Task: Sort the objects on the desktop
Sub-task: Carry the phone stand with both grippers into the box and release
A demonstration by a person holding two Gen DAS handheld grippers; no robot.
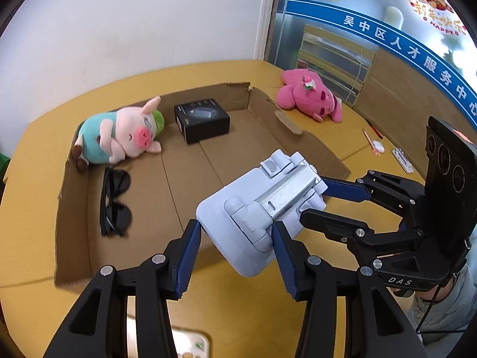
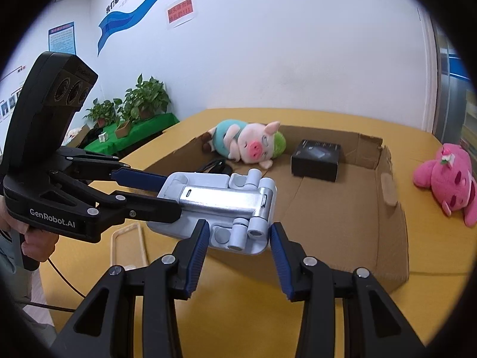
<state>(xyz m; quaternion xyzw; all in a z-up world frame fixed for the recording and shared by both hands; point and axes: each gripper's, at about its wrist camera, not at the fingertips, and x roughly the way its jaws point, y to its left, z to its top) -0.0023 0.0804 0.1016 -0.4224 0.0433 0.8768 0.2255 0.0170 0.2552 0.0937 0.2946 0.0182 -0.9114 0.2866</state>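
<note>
On the left of the yellow desk (image 1: 29,208), an open cardboard tray (image 1: 74,208) holds a pig plush (image 1: 125,131) lying on its side, and dark sunglasses (image 1: 114,203) that are blurred along their near rim. Low down, a pale phone case (image 1: 184,343) is cut off by the frame edge and half hidden behind black fingers. A black box (image 1: 202,119) sits further back in the tray.

In the middle, the pale blue folding stand (image 1: 253,208) is held in the air above the tray's near wall. Its silver arm, the long axis, runs from lower left to upper right in the left wrist view, and straight across in the right wrist view.

The left hand-held gripper (image 1: 235,225) is clamped on 1 end, and the right hand-held gripper (image 2: 239,225) is clamped on the other. Their fingers cover both short edges.

To the right, outside the tray, a pink plush (image 1: 307,95) lies face down, with 2 pens (image 1: 369,140) nearer the desk edge.
</note>
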